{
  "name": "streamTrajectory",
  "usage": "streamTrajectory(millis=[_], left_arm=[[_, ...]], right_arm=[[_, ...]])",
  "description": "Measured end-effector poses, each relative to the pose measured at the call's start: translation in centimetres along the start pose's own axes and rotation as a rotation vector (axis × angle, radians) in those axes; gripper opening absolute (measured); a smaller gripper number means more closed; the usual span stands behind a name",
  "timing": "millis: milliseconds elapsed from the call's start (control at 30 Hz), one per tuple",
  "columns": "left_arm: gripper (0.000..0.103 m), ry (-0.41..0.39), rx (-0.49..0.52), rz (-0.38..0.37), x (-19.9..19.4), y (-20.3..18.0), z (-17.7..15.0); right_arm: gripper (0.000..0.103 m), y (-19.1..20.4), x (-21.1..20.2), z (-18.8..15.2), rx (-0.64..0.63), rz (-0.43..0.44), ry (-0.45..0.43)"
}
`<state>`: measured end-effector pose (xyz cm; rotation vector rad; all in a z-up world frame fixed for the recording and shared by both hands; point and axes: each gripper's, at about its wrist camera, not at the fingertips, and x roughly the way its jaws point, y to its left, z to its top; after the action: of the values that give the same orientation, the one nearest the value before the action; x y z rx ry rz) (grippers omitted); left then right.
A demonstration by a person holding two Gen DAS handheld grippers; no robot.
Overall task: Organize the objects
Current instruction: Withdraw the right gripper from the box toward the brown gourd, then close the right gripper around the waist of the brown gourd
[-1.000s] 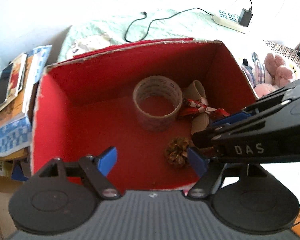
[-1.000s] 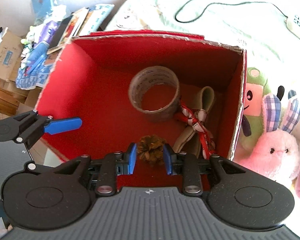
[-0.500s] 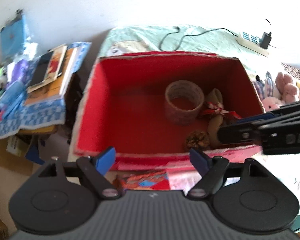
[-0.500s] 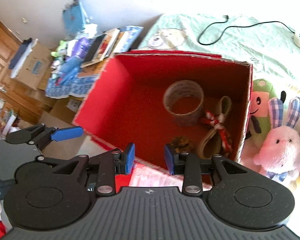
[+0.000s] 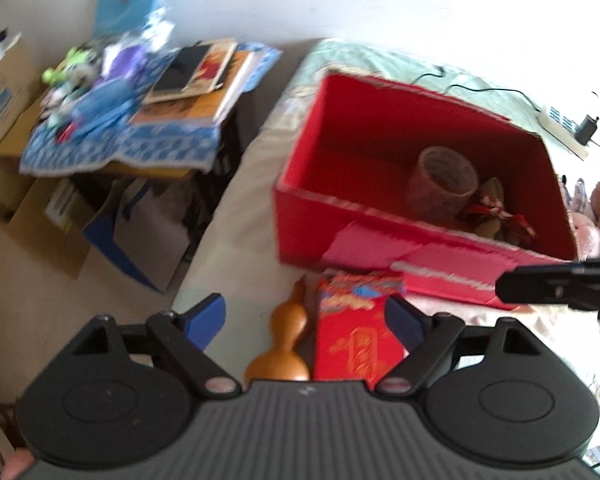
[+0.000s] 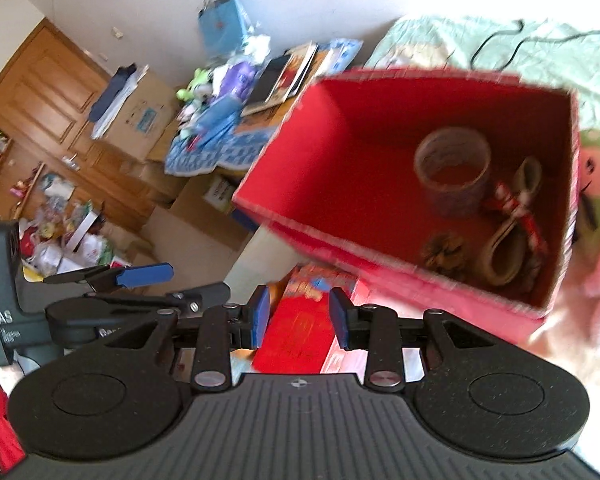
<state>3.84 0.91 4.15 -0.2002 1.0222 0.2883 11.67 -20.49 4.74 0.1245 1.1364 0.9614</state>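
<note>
box (image 6: 340, 152): red | gourd (image 5: 284, 344): amber | packet (image 5: 354, 344): red, possibly gold print | cloth (image 5: 140, 148): blue-white pattern

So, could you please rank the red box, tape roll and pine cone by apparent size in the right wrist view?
1. Red box, by far the largest.
2. Tape roll.
3. Pine cone, smallest, though blur softens its outline.

Ahead of the left gripper (image 5: 304, 320), whose fingers are spread wide, a wooden gourd (image 5: 282, 354) and a red packet (image 5: 354, 340) lie between the jaws on the bed. Beyond them the near wall of the red box (image 5: 324, 224) blocks level passage. The box's left half is bare floor; a tape roll (image 6: 452, 168), a pine cone (image 6: 444, 254) and a ribboned loop (image 6: 512, 236) crowd its right. The right gripper (image 6: 298, 318), fingers apart and empty, hangs above the packet.
</note>
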Motion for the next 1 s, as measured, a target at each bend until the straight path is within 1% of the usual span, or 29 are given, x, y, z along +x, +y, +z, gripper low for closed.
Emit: streamTrajectory(millis=[100,233,400,467,533,633,800,933,1000], left_arm=[[0.086,0.010,-0.038,0.008,0.1,0.9,-1.3],[0.086,0.023,-0.039,-0.002,0.7,1.3,-2.7],[0.085,0.050,-0.034,-0.047,2.4,2.3,-4.1],[0.085,0.067,-0.024,-0.068,3.1,2.8,-4.2],[0.084,0.084,-0.012,-0.089,3.7,3.3,-4.0],[0.084,0.092,0.010,-0.140,4.4,4.1,-3.7],[0.083,0.111,0.050,-0.213,5.7,5.7,-2.8],[0.083,0.122,0.074,-0.280,6.5,6.8,-2.0],[0.083,0.134,0.101,-0.306,7.0,6.9,-1.8]], right_arm=[[0.035,-0.3,1.4,-1.0,0.020,0.032,0.025],[0.035,-0.4,2.5,-2.4,0.051,0.061,0.046],[0.035,-0.9,3.4,-3.3,0.130,0.113,0.041],[0.035,-1.1,3.9,-3.9,0.153,0.112,0.037],[0.034,-1.0,4.5,-4.2,0.173,0.091,0.030],[0.033,-1.0,5.3,-4.4,0.221,0.114,0.029],[0.030,0.2,6.3,-3.8,0.247,0.099,0.011],[0.030,0.7,7.2,-3.5,0.278,0.070,-0.002],[0.030,0.9,7.7,-3.5,0.301,0.081,-0.004]])
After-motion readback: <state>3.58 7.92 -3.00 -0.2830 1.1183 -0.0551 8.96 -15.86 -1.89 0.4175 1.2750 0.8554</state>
